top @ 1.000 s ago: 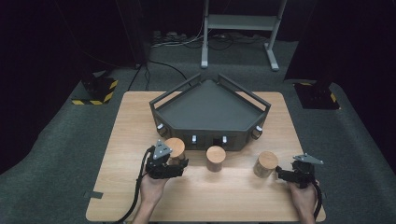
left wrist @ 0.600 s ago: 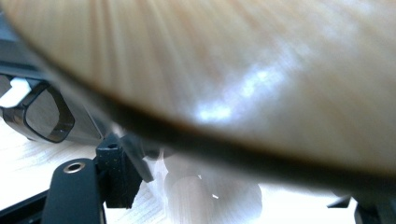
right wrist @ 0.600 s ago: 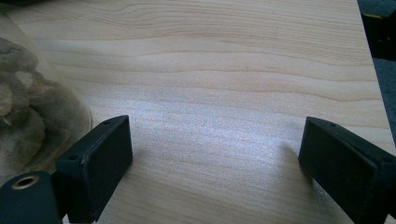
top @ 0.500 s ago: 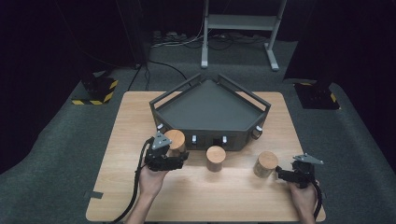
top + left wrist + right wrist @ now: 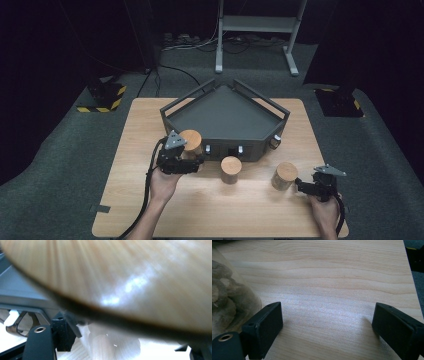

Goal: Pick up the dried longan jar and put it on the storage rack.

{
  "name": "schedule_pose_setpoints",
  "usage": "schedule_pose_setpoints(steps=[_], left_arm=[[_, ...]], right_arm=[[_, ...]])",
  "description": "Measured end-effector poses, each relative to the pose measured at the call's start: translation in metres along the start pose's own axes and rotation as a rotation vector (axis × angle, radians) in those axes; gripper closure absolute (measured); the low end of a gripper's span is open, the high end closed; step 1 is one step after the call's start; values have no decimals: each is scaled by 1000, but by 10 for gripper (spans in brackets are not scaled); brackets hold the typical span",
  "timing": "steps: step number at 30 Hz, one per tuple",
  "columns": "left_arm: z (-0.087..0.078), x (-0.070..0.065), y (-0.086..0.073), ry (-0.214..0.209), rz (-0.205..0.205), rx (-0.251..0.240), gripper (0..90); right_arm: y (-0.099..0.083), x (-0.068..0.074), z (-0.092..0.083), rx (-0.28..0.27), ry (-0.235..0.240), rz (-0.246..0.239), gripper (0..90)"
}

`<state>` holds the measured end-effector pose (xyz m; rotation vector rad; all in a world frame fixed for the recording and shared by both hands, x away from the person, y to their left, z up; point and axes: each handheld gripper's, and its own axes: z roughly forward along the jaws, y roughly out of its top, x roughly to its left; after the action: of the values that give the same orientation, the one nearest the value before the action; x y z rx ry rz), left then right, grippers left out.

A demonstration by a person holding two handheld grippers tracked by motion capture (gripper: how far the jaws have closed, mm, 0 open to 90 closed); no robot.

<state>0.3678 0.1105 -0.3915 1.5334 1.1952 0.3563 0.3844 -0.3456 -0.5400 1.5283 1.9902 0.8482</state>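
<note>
The left gripper [image 5: 187,161], clamped on one wooden-lidded jar [image 5: 191,141], is lifting it toward the tray [image 5: 225,117] at twelve o'clock; two jars wait, the right gripper [image 5: 299,185] gaping empty.

The left hand [image 5: 164,182] reached forward, its left gripper [image 5: 184,159] with jaws clamped tight. The right hand [image 5: 322,212] lay low at the near right, the right gripper [image 5: 302,186] with jaws spread wide.

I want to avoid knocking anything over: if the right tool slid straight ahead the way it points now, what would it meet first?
Probably the right-hand jar: in the high view the right tool points toward it, open and empty. In the right gripper view the jar sits just off the left jaw, so it may only graze it.
</note>
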Motion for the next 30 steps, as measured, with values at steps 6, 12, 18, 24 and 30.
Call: schedule_pose_setpoints(steps=[6,12,18,24,30], left_arm=[[4,-5,12,-11,13,-5,257],[7,-10,23,-20,41,-4,257],[11,-13,31,-24,50,-2,257],[16,-16,41,-28,57,-8,258],[22,-17,51,-30,62,-5,258]], right_arm=[[0,0,0,0,0,0,93],[0,0,0,0,0,0,93],[0,0,0,0,0,0,93],[0,0,0,0,1,1,93],[0,0,0,0,1,0,93]])
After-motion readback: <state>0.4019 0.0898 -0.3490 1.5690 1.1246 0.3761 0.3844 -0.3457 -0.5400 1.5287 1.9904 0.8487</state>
